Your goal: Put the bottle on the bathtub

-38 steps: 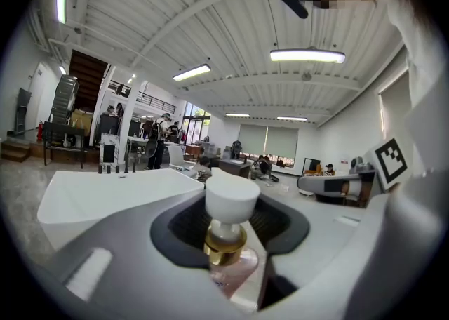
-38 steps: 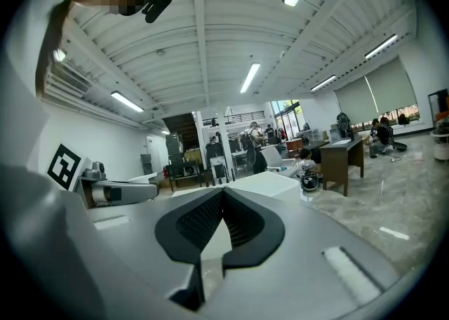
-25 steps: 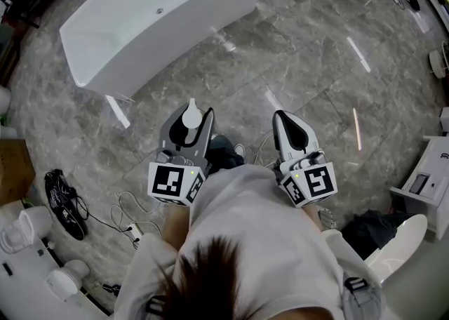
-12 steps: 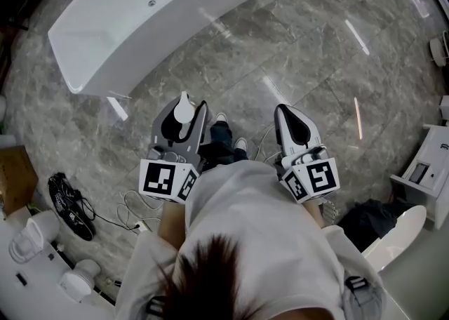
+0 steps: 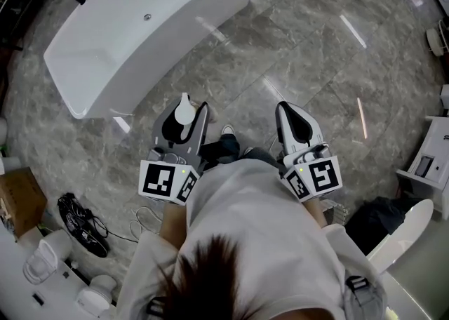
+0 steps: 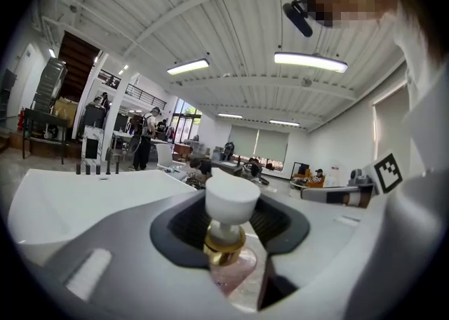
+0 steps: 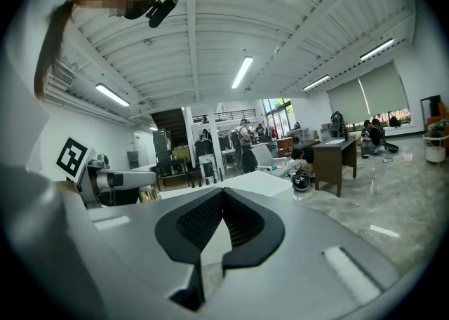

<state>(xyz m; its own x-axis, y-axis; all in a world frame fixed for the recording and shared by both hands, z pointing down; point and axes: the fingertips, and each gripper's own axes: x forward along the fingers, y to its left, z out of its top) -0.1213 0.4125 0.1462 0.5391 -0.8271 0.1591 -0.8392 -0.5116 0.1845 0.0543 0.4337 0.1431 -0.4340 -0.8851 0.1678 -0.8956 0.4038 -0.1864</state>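
ahead on the floor [image 5: 295,52] the bathtub [image 5: 91,59] is nearer now; left gripper [image 5: 188,105] clenches the pump bottle [image 5: 184,111], right gripper [image 5: 290,109] is clenched empty.

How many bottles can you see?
1. The bottle is clamped in the left gripper, above the floor, not yet on the bathtub. The right gripper is shut and empty. More could be hidden.

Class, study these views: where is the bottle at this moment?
The bottle is clamped between the fingers of the left gripper, left of centre in the head view. It is held over the grey floor, short of the white bathtub ahead.
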